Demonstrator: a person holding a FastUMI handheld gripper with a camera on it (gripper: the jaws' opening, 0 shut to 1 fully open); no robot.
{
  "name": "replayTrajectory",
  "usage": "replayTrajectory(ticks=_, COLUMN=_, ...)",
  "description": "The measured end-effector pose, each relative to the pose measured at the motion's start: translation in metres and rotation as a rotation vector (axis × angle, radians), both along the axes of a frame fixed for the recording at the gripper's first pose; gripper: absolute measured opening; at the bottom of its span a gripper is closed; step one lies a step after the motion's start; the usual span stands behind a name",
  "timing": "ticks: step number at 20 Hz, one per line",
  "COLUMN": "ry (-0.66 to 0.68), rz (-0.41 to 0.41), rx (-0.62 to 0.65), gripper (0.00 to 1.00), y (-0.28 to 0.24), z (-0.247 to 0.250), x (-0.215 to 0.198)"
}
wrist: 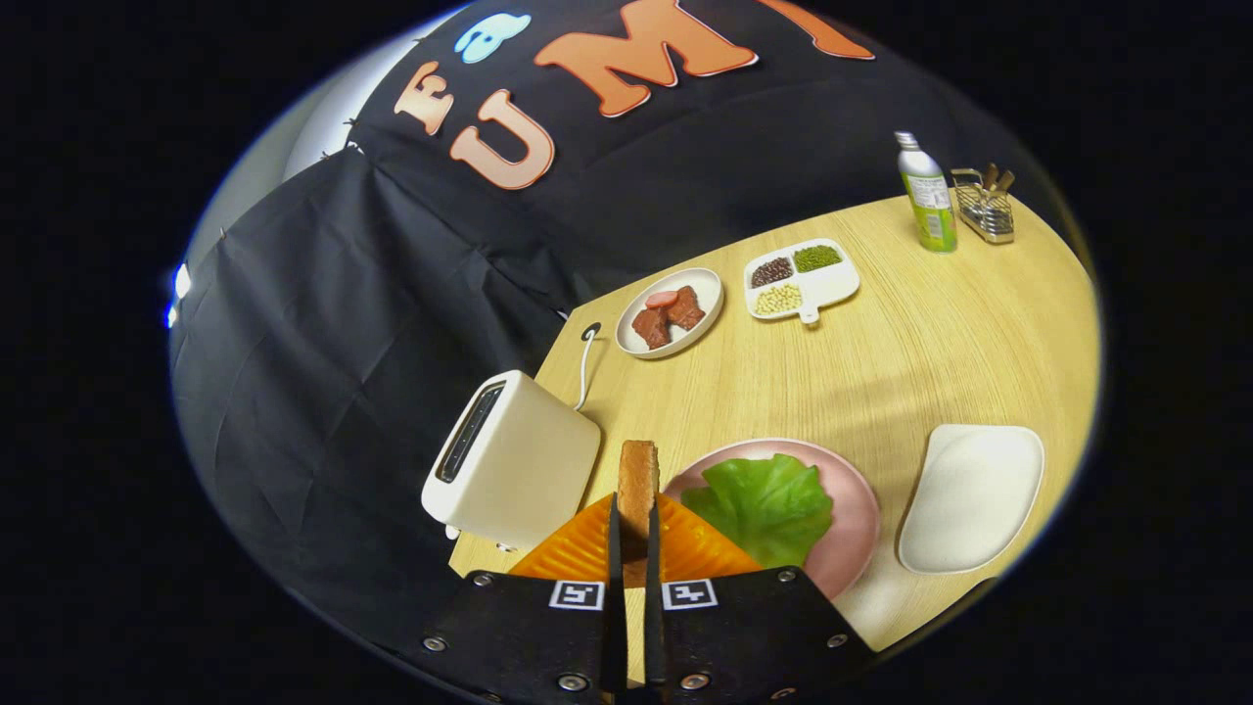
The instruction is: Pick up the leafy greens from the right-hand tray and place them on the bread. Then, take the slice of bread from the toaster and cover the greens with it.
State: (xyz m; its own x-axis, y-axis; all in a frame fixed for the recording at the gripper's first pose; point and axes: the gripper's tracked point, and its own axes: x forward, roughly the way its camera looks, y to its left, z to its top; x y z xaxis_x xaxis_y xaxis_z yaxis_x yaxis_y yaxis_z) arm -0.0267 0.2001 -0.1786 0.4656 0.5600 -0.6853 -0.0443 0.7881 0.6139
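Tool (634, 534) clenched on upright tan bread slice (637, 480); it should be tipped flat and lowered squarely over green lettuce leaf (764, 504) on round pink plate (857, 519).

One table (940, 333). One toaster (514, 460). One bread slice (637, 480) in one gripper (632, 534). One lettuce leaf (765, 504) on one pink plate (857, 519). One white tray (974, 494). One meat plate (671, 313). One divided dish (803, 279), three bean heaps. One bottle (927, 196). One wire basket (984, 208).
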Motion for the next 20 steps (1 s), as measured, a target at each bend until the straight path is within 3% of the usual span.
replayTrajectory(ticks=15, ry=0.033, rz=-0.061, rx=-0.092, gripper=0.09, y=-0.049, z=-0.062, x=-0.017)
replayTrajectory(ticks=20, ry=-0.010, rz=-0.051, rx=-0.197, gripper=0.25, y=-0.062, z=-0.075, x=-0.019)
